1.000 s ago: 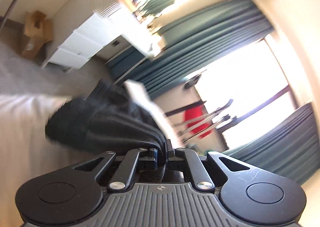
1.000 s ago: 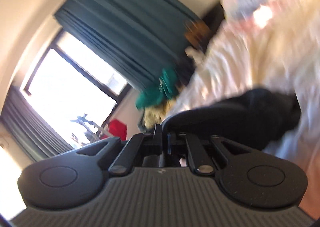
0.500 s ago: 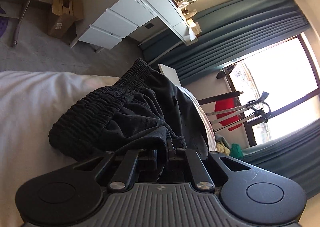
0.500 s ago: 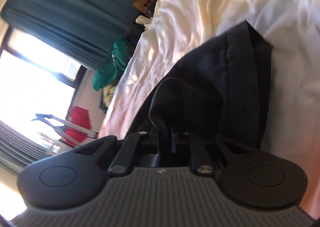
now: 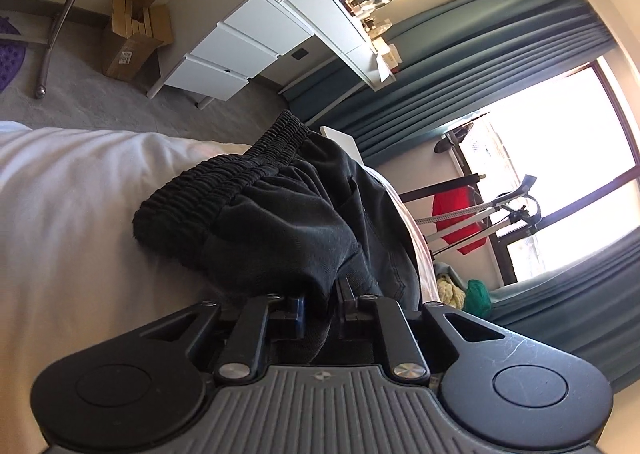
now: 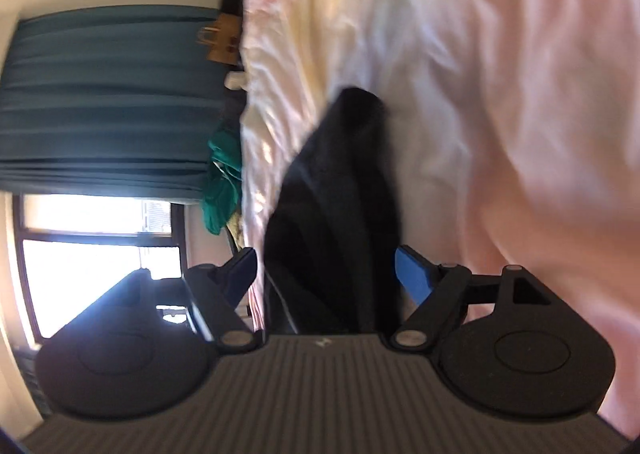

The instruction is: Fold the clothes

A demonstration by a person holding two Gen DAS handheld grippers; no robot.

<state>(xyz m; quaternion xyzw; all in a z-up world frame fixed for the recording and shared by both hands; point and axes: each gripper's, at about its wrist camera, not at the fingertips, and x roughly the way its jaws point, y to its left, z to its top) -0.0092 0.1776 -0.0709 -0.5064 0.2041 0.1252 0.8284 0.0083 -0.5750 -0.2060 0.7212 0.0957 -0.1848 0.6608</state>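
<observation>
Black shorts (image 5: pixel 272 222) with a ribbed elastic waistband lie bunched on the white bed (image 5: pixel 72 214). My left gripper (image 5: pixel 322 302) is low over the sheet at the near end of the shorts. Its jaws are opening, and a fold of the black cloth still fills the narrow gap between them. In the right wrist view the shorts (image 6: pixel 336 182) stretch away over the pale sheet (image 6: pixel 500 94). My right gripper (image 6: pixel 326 270) is opening wide; the cloth lies between its blue pads (image 6: pixel 412 274) without touching them.
Beyond the bed's edge stand a white desk with drawers (image 5: pixel 240 50), a cardboard box (image 5: pixel 134 38) on grey carpet, and teal curtains (image 5: pixel 460 66) beside a bright window. A red cloth (image 5: pixel 456 214) hangs on a rack. Green clothes (image 6: pixel 222 182) and a paper bag (image 6: pixel 224 40) sit past the bed.
Both grippers came down and the shorts settled onto the bed. The right gripper rolled and let go of the cloth, its fingers spreading wide. The left gripper's gap widened slightly.
</observation>
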